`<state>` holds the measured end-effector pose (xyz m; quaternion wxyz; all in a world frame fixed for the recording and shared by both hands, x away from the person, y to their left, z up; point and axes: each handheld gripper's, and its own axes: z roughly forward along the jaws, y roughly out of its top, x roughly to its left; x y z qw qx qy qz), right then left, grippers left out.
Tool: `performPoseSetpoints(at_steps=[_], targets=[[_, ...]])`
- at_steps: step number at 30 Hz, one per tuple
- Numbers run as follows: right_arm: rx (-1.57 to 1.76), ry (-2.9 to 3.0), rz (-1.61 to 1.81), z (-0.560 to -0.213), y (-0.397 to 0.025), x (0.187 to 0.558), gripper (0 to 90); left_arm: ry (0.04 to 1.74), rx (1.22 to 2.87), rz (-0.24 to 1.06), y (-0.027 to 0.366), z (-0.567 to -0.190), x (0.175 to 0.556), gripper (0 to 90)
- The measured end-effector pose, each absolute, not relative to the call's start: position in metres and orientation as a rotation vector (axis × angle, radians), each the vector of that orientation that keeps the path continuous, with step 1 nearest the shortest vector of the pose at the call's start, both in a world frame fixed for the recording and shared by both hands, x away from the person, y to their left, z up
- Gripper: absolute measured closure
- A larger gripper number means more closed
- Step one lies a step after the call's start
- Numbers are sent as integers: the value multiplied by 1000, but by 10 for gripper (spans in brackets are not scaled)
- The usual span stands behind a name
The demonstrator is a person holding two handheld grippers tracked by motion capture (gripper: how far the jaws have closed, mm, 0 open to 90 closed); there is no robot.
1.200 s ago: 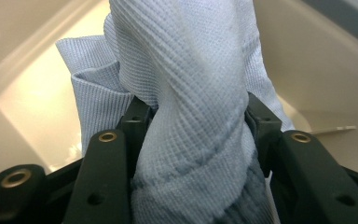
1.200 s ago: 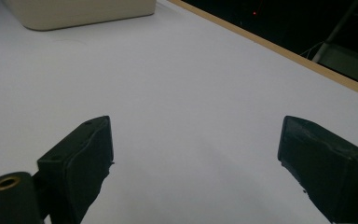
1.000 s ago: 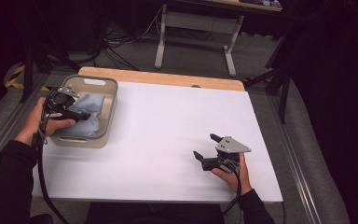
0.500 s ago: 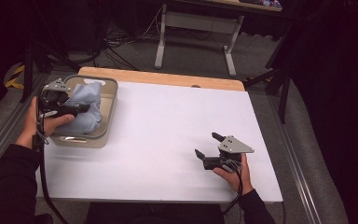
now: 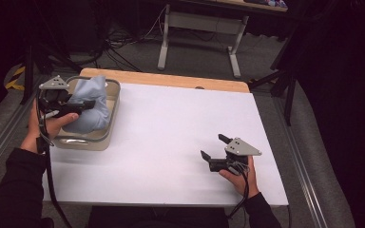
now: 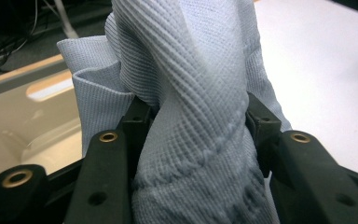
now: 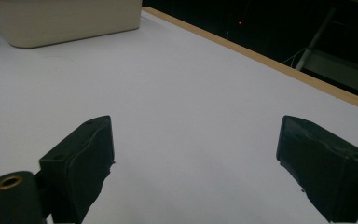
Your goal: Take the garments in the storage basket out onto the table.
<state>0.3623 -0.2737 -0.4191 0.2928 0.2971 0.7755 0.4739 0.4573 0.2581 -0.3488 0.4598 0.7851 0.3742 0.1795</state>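
A pale blue ribbed cloth (image 5: 89,104) hangs bunched above the beige tub (image 5: 115,105) at the table's left. My left gripper (image 5: 86,103) is shut on the cloth; in the left gripper view the twisted cloth (image 6: 196,121) is pinched between both jaws, with the tub's inside (image 6: 23,126) below. At the front right of the white table (image 5: 171,128), my right gripper (image 5: 212,148) rests low and open, nothing between its fingers. The right gripper view has the gripper (image 7: 193,163) wide apart over bare table, the tub (image 7: 65,18) far off at top left.
A wooden strip (image 5: 171,80) runs along the table's far edge. Beyond it stand a metal table frame (image 5: 199,33) and cables on the floor. A rail (image 5: 309,180) borders the right side. The white surface between tub and right gripper is open room.
My left gripper has risen out of the tub with the blue cloth, lifting it higher and slightly back. The right gripper has stayed where it was.
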Motion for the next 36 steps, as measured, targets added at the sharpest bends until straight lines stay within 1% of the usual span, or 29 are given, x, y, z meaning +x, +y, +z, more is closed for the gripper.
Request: performPoseSetpoints(at_steps=[3, 10, 12, 18, 20, 36], targets=[[788, 2060, 1264, -418, -274, 362, 119, 908, 1936, 471, 251, -348, 455, 551], [784, 2063, 1259, -419, -274, 363, 119, 859, 1897, 435, 239, -344, 450, 551], [787, 2063, 1260, -419, -275, 363, 119, 842, 1881, 410, 232, -342, 448, 551], [788, 2063, 1257, -419, -275, 363, 121, 775, 1876, 388, 211, -340, 444, 550], [788, 2062, 1258, -419, -275, 363, 122, 758, 1910, 423, 199, -341, 445, 550], [781, 2063, 1257, -419, -276, 363, 122, 682, 1859, 356, 156, -352, 447, 549]])
